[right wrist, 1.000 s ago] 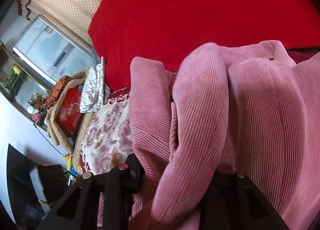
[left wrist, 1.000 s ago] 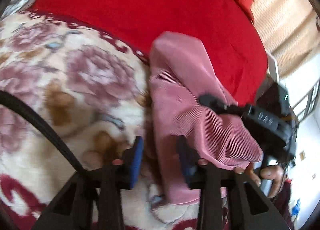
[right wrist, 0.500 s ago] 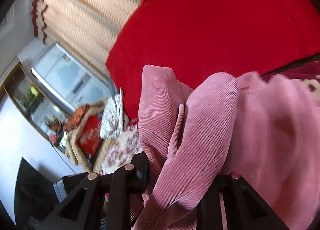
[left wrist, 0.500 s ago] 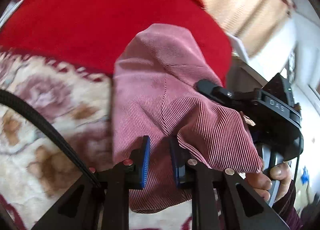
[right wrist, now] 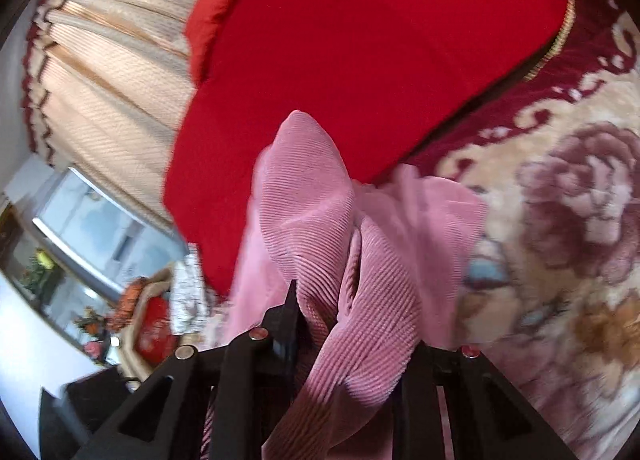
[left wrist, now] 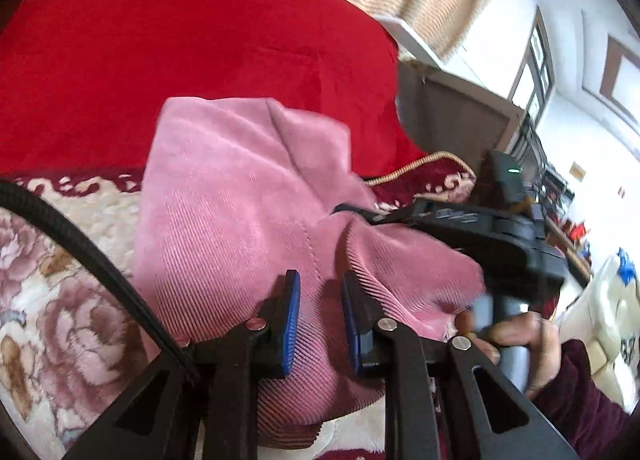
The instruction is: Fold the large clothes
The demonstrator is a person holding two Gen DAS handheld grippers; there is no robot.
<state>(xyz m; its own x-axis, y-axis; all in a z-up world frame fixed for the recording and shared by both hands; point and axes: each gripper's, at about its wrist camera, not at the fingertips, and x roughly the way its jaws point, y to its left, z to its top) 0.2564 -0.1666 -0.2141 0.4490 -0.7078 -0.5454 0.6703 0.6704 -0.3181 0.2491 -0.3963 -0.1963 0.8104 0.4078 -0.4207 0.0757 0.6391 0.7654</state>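
A pink corduroy garment [left wrist: 240, 203] is bunched up over the floral blanket [left wrist: 60, 300]. My left gripper [left wrist: 318, 320] has its blue pads a small gap apart with pink cloth lying between them; whether they pinch it is unclear. My right gripper [right wrist: 344, 324] is shut on a thick fold of the pink garment [right wrist: 320, 227] and holds it lifted. The right gripper also shows in the left wrist view [left wrist: 480, 232], with the cloth draped from it and a hand on its handle.
A red blanket [left wrist: 180, 39] covers the far part of the bed. Beige curtains [right wrist: 100, 79] hang behind. A brown cabinet [left wrist: 452, 119] stands at the bed's right. A window and cluttered boxes [right wrist: 152, 328] lie at the left of the right wrist view.
Both grippers swung with the garment toward the red blanket. The left pads closed in, then parted a little. The right gripper lifted its fold, exposing floral blanket on its right.
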